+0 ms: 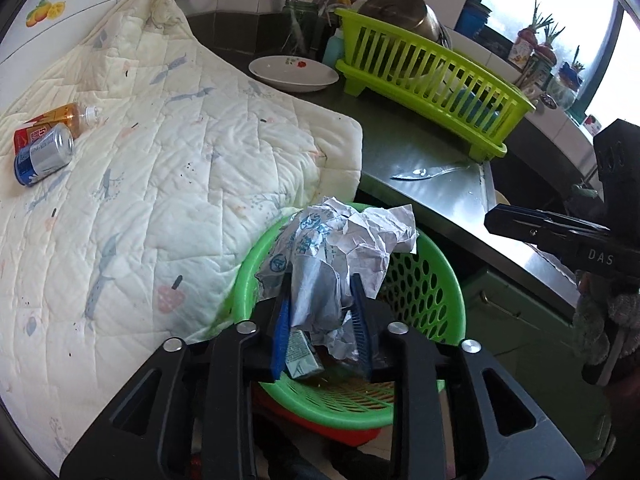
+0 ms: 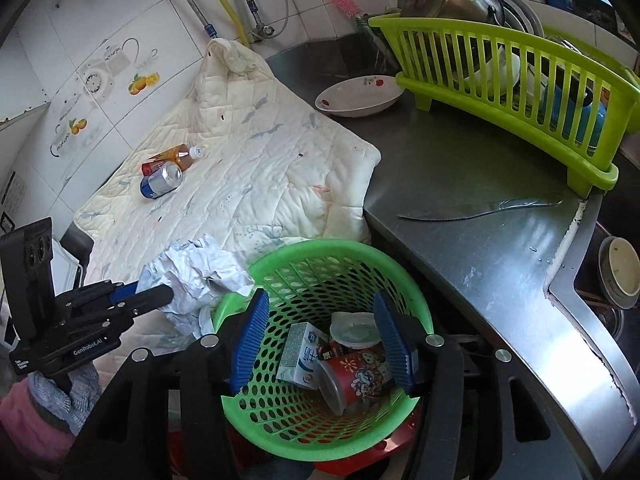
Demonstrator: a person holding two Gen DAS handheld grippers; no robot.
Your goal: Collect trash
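You are holding the crumpled paper between the left gripper's parted jaws over the green basket — widen fully, centred; right gripper is gaping empty.

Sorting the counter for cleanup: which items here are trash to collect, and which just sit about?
Job: crumpled paper between the left gripper's jaws, green basket, milk carton, red cup, can, bottle.

Lying about: plate, knife, dish rack, quilted cloth.
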